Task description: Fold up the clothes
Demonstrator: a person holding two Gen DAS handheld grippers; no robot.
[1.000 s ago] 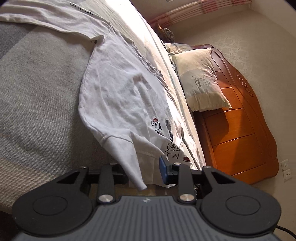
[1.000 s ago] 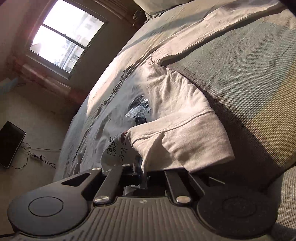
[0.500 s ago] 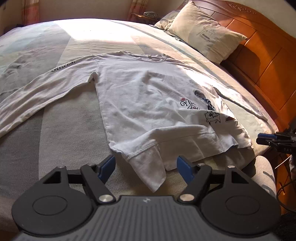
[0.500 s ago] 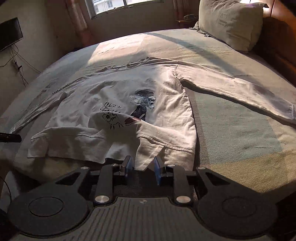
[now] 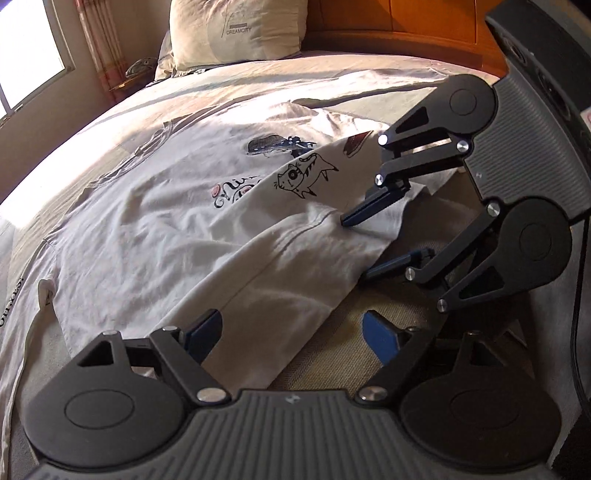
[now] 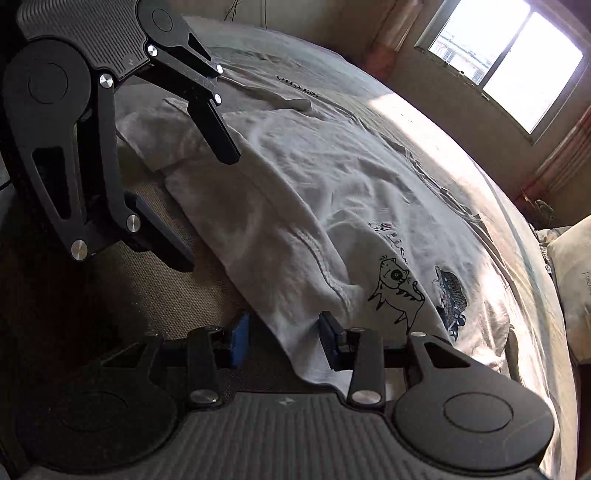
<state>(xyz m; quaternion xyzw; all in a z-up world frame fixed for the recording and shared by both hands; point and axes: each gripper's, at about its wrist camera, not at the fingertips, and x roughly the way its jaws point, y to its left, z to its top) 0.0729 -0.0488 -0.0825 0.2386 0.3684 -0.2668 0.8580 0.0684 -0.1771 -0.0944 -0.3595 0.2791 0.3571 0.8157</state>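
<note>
A white long-sleeved shirt (image 5: 155, 229) with a cat drawing (image 5: 303, 177) lies spread on the bed; it also shows in the right wrist view (image 6: 332, 192). Its bottom hem is folded up into a ridge. My left gripper (image 5: 291, 334) is open, its blue pads either side of the hem's near end. My right gripper (image 6: 282, 341) is open around the hem's other end. Each gripper shows in the other's view, the right gripper (image 5: 360, 247) and the left gripper (image 6: 210, 214), both with jaws apart over the hem.
The bed (image 5: 332, 350) has a woven grey-tan cover. A pillow (image 5: 240, 29) leans on the wooden headboard (image 5: 424, 26). A window (image 6: 509, 59) lights the far side. One sleeve (image 5: 14, 332) trails off to the left.
Both grippers have swung inward to face each other across the shirt's bottom hem. The right gripper has opened wider. The hem now stands in a raised fold between them.
</note>
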